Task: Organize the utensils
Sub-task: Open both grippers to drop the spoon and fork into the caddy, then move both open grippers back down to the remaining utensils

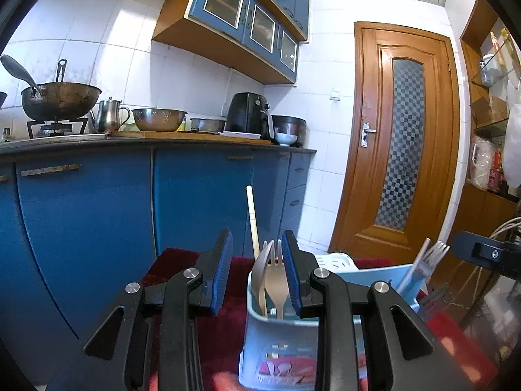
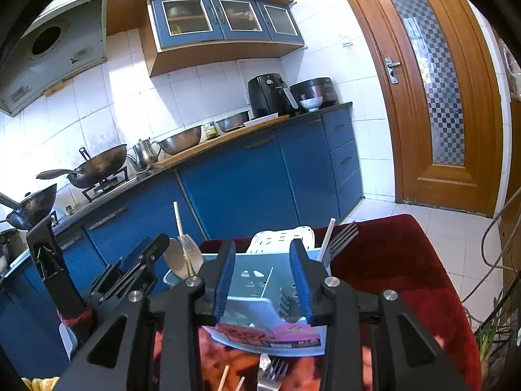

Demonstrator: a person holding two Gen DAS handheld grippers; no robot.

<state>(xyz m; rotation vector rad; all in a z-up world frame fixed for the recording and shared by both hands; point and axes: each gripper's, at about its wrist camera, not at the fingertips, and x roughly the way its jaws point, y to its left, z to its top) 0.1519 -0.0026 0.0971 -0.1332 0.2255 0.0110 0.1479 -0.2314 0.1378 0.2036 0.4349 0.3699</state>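
A light-blue utensil holder [image 1: 276, 335] stands on a dark red cloth [image 1: 224, 325]. In its left end a spoon [image 1: 260, 273] and a fork [image 1: 276, 280] stand upright with a pale wooden stick [image 1: 252, 221]. My left gripper [image 1: 257, 260] is open around them; they stand close to its right pad and the left pad is well clear. My right gripper [image 2: 263, 273] is open over the holder [image 2: 257, 283]. A dark fork [image 2: 288, 306] sits in the holder beside the right pad. More forks [image 2: 342, 238] and a white stick [image 2: 325, 241] stand at the holder's right end.
A white plastic basket [image 2: 283, 238] sits behind the holder. A loose fork [image 2: 273, 374] and thin sticks [image 2: 224, 378] lie on the cloth in front. Blue cabinets [image 1: 91, 215] and a counter with pots lie beyond, a wooden door [image 1: 403, 137] to the right.
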